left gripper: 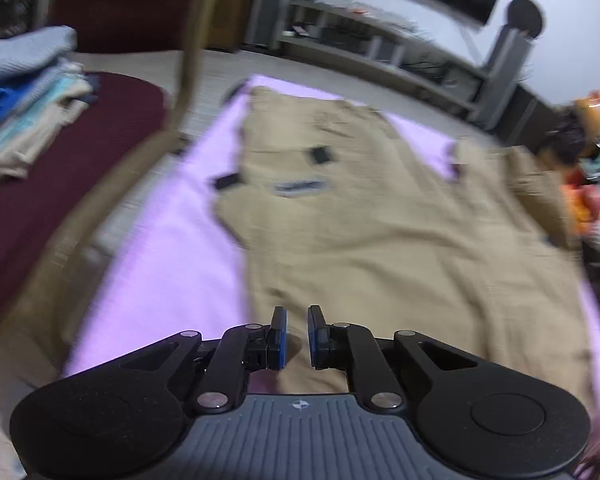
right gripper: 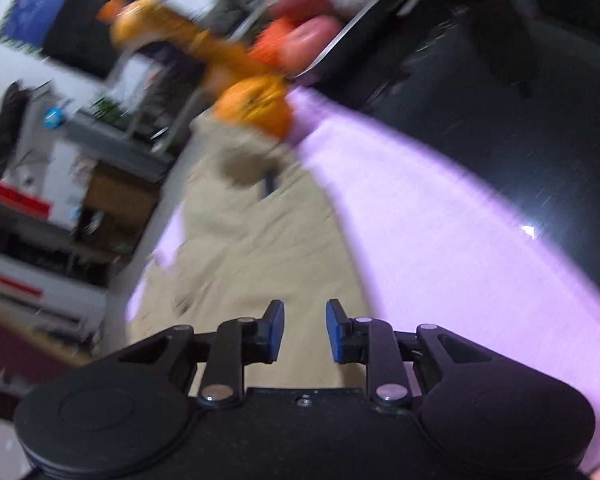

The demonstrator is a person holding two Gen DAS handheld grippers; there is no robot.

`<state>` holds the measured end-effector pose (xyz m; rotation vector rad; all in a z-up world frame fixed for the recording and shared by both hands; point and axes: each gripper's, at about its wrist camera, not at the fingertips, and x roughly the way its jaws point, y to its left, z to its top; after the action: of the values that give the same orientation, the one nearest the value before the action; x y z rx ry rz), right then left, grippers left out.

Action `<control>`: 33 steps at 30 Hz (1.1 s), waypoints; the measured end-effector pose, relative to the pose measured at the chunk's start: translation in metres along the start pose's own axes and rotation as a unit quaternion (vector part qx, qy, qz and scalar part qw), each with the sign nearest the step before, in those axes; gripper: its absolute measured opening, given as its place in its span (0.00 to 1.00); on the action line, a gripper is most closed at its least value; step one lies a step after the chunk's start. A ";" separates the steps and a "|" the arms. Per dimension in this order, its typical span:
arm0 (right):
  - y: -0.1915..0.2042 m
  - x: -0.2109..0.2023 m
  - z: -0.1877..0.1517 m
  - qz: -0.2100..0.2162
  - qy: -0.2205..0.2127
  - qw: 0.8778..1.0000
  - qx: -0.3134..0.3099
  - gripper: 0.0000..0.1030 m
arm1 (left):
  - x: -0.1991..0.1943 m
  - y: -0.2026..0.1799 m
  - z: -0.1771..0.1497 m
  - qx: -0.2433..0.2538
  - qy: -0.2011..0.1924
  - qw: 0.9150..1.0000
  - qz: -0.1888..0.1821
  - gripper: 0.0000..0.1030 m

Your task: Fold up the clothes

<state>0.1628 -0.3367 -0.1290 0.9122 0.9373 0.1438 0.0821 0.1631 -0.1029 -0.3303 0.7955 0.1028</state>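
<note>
A tan garment (left gripper: 372,232) with black tabs and a small label lies spread flat on a pink cloth (left gripper: 168,248). My left gripper (left gripper: 297,322) hovers over the garment's near edge, its jaws a small gap apart and empty. In the right wrist view the same tan garment (right gripper: 252,252) runs away from me over the pink cloth (right gripper: 440,240). My right gripper (right gripper: 305,316) is open and empty above the garment's near end. Both views are blurred by motion.
A pile of folded clothes (left gripper: 28,96) rests on a dark red cushion (left gripper: 76,168) at the left. A tan strap (left gripper: 188,52) hangs at the upper left. Orange and red soft toys (right gripper: 256,80) sit beyond the garment. A black surface (right gripper: 520,120) borders the cloth's right side.
</note>
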 end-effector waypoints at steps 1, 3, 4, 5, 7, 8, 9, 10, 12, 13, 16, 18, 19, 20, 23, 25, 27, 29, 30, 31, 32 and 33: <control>0.012 0.012 -0.007 0.016 0.020 1.000 -0.007 0.23 | 0.003 -0.011 -0.003 0.007 0.007 1.000 -0.013 0.09; 0.037 0.037 -0.020 0.048 0.059 0.997 -0.020 0.23 | 0.020 -0.036 -0.008 0.029 0.028 0.999 -0.035 0.13; 0.041 0.049 -0.033 0.053 0.081 0.995 -0.026 0.23 | 0.032 -0.046 -0.013 0.040 0.046 0.997 -0.039 0.15; 0.046 0.062 -0.046 0.058 0.104 0.992 -0.031 0.23 | 0.043 -0.055 -0.018 0.050 0.064 0.996 -0.043 0.16; 0.047 0.085 -0.070 0.062 0.145 0.987 -0.027 0.23 | 0.045 -0.064 -0.031 0.081 0.066 0.994 -0.041 0.16; 0.041 0.091 -0.079 0.055 0.159 0.986 -0.011 0.23 | 0.042 -0.067 -0.036 0.098 0.063 0.992 -0.042 0.17; 0.032 0.087 -0.079 0.050 0.158 0.986 -0.002 0.15 | 0.038 -0.066 -0.040 0.109 0.066 0.991 -0.047 0.18; 0.023 0.082 -0.079 0.044 0.157 0.987 0.008 0.10 | 0.033 -0.062 -0.043 0.108 0.070 0.990 -0.053 0.18; 0.004 0.074 -0.080 0.033 0.154 0.987 0.027 0.00 | 0.024 -0.047 -0.051 0.091 0.077 0.991 -0.060 0.18; -0.005 0.061 -0.076 0.026 0.141 0.989 0.030 0.00 | 0.021 -0.041 -0.054 0.081 0.080 0.992 -0.061 0.17; -0.021 0.024 -0.069 -0.003 0.101 0.994 0.030 0.00 | 0.010 -0.033 -0.058 0.061 0.085 0.993 -0.052 0.14; -0.026 0.002 -0.070 -0.027 0.081 0.996 0.023 0.05 | 0.001 -0.037 -0.056 0.066 0.076 0.994 -0.035 0.11; -0.022 -0.006 -0.073 -0.032 0.073 0.997 0.011 0.06 | -0.004 -0.039 -0.055 0.068 0.070 0.995 -0.031 0.11; -0.018 -0.013 -0.077 -0.037 0.064 0.997 -0.001 0.14 | -0.009 -0.042 -0.054 0.071 0.061 0.995 -0.033 0.10; -0.001 -0.033 -0.087 -0.033 0.051 0.997 -0.049 0.23 | -0.020 -0.055 -0.051 0.087 0.045 0.994 -0.050 0.12; 0.019 -0.031 -0.097 -0.036 0.054 0.993 -0.094 0.23 | -0.018 -0.064 -0.054 0.102 0.051 0.992 -0.051 0.16; 0.038 -0.024 -0.111 -0.047 0.056 0.986 -0.148 0.22 | -0.011 -0.073 -0.060 0.119 0.063 0.990 -0.046 0.17; 0.048 -0.015 -0.126 -0.061 0.065 0.977 -0.194 0.22 | -0.004 -0.080 -0.066 0.134 0.075 0.987 -0.040 0.17; 0.053 -0.009 -0.130 -0.067 0.068 0.972 -0.213 0.22 | -0.001 -0.079 -0.070 0.137 0.079 0.987 -0.036 0.20; 0.055 -0.001 -0.135 -0.076 0.069 0.967 -0.233 0.22 | 0.001 -0.079 -0.074 0.141 0.078 0.986 -0.035 0.20; 0.056 0.004 -0.141 -0.092 0.070 0.959 -0.258 0.20 | 0.001 -0.079 -0.076 0.148 0.076 0.985 -0.035 0.21; 0.056 0.009 -0.146 -0.107 0.071 0.950 -0.283 0.15 | 0.001 -0.080 -0.076 0.157 0.078 0.984 -0.033 0.22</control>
<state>0.0739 -0.2079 -0.1322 0.2690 1.0473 0.2777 0.0478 0.0626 -0.1336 -0.0653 0.9390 -0.1115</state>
